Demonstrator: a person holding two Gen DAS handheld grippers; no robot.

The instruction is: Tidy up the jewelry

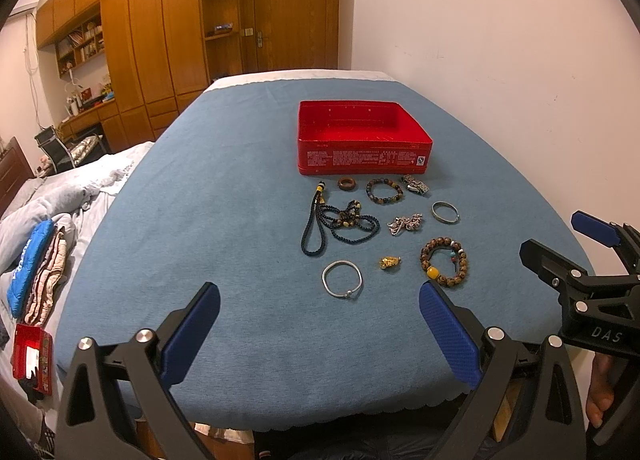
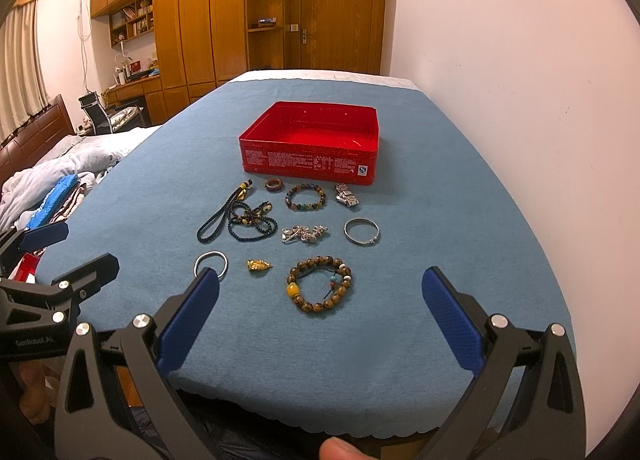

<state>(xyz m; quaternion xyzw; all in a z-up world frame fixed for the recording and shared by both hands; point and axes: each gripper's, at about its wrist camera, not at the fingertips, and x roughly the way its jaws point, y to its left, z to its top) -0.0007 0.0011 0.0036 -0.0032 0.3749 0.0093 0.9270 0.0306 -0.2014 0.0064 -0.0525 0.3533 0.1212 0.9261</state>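
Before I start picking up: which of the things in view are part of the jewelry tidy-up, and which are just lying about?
Job: red tin, open and empty; bead bracelet; gold charm; silver bangle; silver chain; black necklace; watch.

Lying about: bedding; blue bag; red box off the table.

bare cloth right, jewelry clustered centre

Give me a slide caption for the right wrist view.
Open right gripper facing jewelry spread before an empty red tin on blue cloth.
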